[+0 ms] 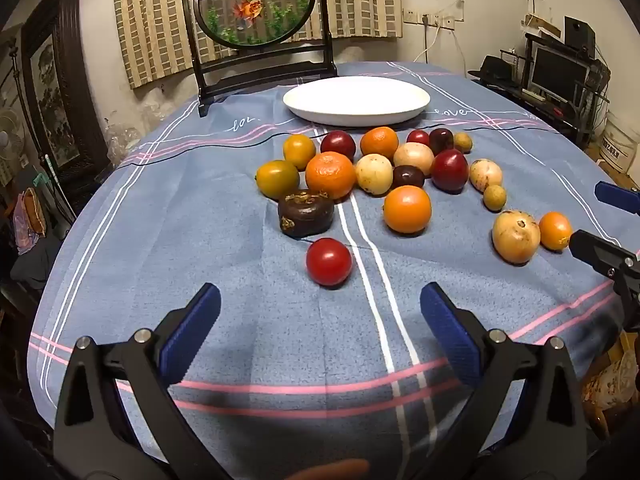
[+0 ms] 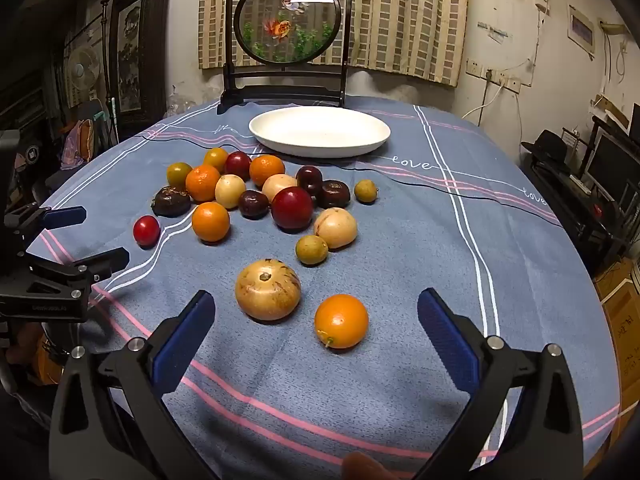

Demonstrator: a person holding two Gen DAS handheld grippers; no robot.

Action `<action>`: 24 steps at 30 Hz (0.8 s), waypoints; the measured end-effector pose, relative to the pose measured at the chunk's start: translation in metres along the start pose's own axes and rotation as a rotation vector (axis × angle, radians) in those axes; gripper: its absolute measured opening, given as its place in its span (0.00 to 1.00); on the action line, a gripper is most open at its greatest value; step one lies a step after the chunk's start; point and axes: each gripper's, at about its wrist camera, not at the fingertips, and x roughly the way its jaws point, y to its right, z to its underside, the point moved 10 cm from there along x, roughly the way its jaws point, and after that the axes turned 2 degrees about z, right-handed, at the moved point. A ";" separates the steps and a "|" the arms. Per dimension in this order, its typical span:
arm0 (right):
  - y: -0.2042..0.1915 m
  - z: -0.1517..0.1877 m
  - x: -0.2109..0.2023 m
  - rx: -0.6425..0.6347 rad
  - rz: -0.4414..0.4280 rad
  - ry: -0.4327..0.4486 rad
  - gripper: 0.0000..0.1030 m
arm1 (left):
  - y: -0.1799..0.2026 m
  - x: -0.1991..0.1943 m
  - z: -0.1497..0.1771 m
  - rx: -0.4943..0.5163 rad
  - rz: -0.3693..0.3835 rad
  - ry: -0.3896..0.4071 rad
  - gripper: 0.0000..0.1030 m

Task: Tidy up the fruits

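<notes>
Several fruits lie loose on the blue tablecloth [image 1: 224, 272]: oranges, red and dark plums, tan round fruits. A white plate [image 1: 356, 100] [image 2: 320, 130] sits bare behind them. My left gripper [image 1: 320, 306] stands open just short of a small red fruit [image 1: 329, 262] [image 2: 146, 231], with a dark brown fruit [image 1: 306, 213] beyond it. My right gripper [image 2: 316, 310] is open too, with a tan fruit [image 2: 267, 289] [image 1: 516, 236] and a small orange [image 2: 341, 321] [image 1: 555, 230] lying just ahead of its blue pads, untouched. Each gripper shows at the edge of the other's view.
A framed round goldfish screen [image 1: 256, 12] [image 2: 288, 24] stands behind the plate at the table's far edge. Furniture with a monitor [image 1: 556, 76] lines the right wall, a fan and a framed picture the left. Bare cloth lies in front of both grippers.
</notes>
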 end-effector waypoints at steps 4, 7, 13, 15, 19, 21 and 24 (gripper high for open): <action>0.000 0.000 0.000 -0.007 0.005 0.007 0.99 | 0.002 0.002 0.000 -0.002 0.014 -0.013 0.98; 0.001 0.000 -0.001 -0.006 0.004 0.006 0.99 | 0.000 -0.001 -0.002 -0.003 0.016 -0.010 0.98; -0.002 -0.002 -0.001 -0.011 0.005 0.006 0.99 | -0.001 0.001 -0.004 0.001 0.011 0.001 0.98; 0.003 -0.002 0.000 -0.011 0.001 0.011 0.99 | 0.000 0.001 -0.006 0.004 0.010 0.005 0.98; 0.006 -0.002 0.001 -0.009 -0.004 0.016 0.99 | 0.005 -0.003 -0.004 0.005 0.016 0.019 0.98; 0.003 -0.001 -0.001 -0.013 0.004 0.014 0.99 | 0.006 -0.003 -0.004 0.007 0.015 0.020 0.98; 0.003 -0.002 -0.001 -0.012 0.005 0.014 0.99 | 0.006 -0.004 -0.004 0.007 0.017 0.020 0.98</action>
